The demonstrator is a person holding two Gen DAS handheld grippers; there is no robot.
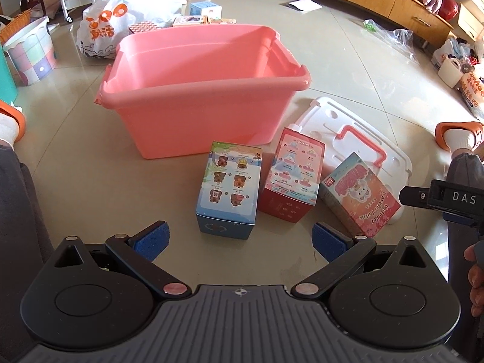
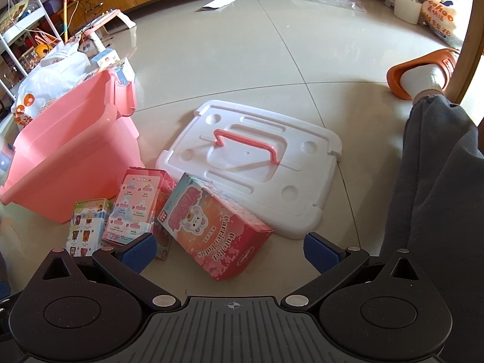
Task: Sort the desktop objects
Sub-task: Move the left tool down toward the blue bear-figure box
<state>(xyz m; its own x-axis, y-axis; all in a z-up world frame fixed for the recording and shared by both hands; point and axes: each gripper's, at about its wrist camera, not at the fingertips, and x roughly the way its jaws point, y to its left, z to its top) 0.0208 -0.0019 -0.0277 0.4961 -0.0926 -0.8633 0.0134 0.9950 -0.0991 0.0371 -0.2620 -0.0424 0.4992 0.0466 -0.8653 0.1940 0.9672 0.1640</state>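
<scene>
An empty pink storage bin [image 1: 199,115] stands on the tiled floor; it also shows at the left of the right wrist view [image 2: 75,166]. Three toy boxes lie in front of it: a blue bear box [image 1: 230,187] [image 2: 86,227], a red-pink box [image 1: 295,172] [image 2: 136,205] and a pink "Cutie Pet" box [image 1: 363,193] [image 2: 211,227]. My left gripper [image 1: 240,239] is open and empty, just short of the blue box. My right gripper [image 2: 225,249] is open and empty, with the "Cutie Pet" box between its fingers [image 2: 139,249] without touching.
The bin's white lid [image 2: 260,163] with a pink handle lies flat to the right of the boxes. The person's legs and orange slippers [image 2: 423,72] flank the spot. Plastic bags [image 1: 127,9], small boxes and wooden cabinets stand farther back.
</scene>
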